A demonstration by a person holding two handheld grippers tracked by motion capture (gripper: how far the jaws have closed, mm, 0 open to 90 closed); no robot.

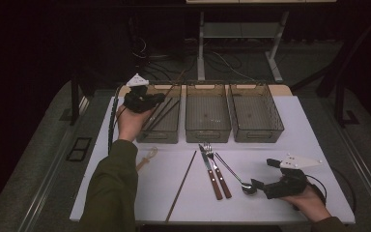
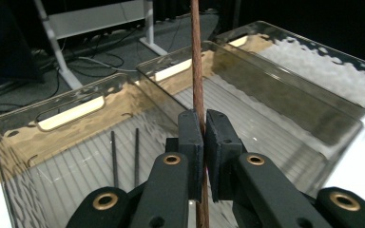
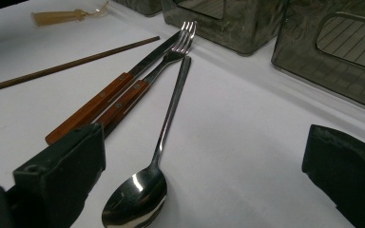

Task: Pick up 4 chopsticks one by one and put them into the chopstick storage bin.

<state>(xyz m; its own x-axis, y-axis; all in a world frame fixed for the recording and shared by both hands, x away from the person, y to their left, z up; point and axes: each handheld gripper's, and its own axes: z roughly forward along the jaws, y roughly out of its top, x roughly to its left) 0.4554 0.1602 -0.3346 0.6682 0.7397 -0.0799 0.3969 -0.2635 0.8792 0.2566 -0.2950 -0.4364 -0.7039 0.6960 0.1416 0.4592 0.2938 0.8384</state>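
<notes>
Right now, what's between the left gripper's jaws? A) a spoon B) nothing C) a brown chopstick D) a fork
C: in the left gripper view the left gripper has its jaws closed on a thin brown chopstick, held over the left bin, where two dark chopsticks lie.

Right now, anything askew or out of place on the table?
Nothing damaged or spilled. One brown chopstick lies alone on the table, apart from its match, which the left gripper holds over the left bin. Knife, fork and spoon are unsorted.
</notes>
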